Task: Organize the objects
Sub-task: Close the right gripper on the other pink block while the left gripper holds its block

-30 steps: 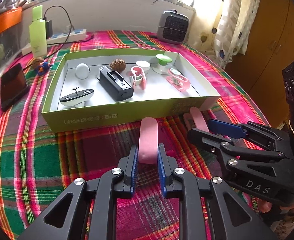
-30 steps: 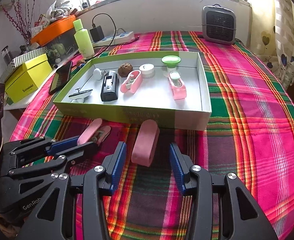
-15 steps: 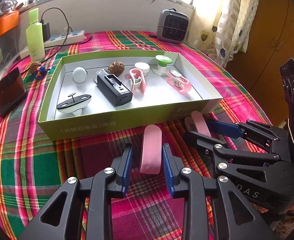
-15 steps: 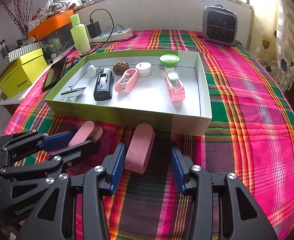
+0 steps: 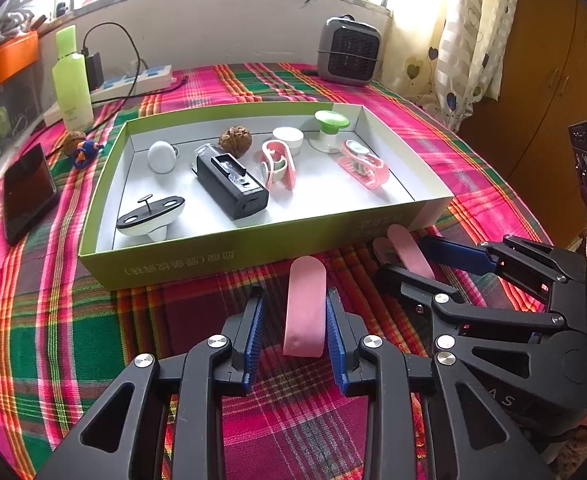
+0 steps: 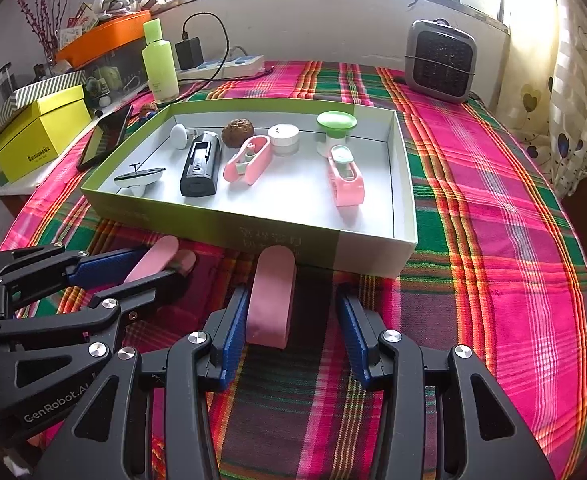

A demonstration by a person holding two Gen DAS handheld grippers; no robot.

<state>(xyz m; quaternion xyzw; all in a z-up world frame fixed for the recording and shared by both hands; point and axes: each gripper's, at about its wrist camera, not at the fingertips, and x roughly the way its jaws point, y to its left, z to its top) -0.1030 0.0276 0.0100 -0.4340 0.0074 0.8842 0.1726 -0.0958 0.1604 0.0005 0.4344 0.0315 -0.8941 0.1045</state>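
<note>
Currently both grippers are open, each straddling a pink piece on the near side of the box.

Left gripper (image 5: 293, 294): jaws have just been opening. A pink strip (image 5: 304, 312) stands between them, with a clear gap at the left pad; the right pad is close beside it and contact cannot be told. Right gripper (image 6: 291, 296): jaws are wide. A pink block (image 6: 271, 304) is between them, against the left pad and well apart from the right pad. Both pieces sit on the plaid cloth (image 5: 53, 320), just short of the near wall of the green box (image 5: 253, 256). The right gripper lies close to the right of the left one. Inside the box are a black device (image 5: 231, 186), a walnut (image 5: 235, 140), two pink holders, a white jar and a green-topped stand. A phone (image 5: 27, 192) lies on the cloth to the left of the box, and a small heater (image 5: 349, 54) stands at the far right.
</note>
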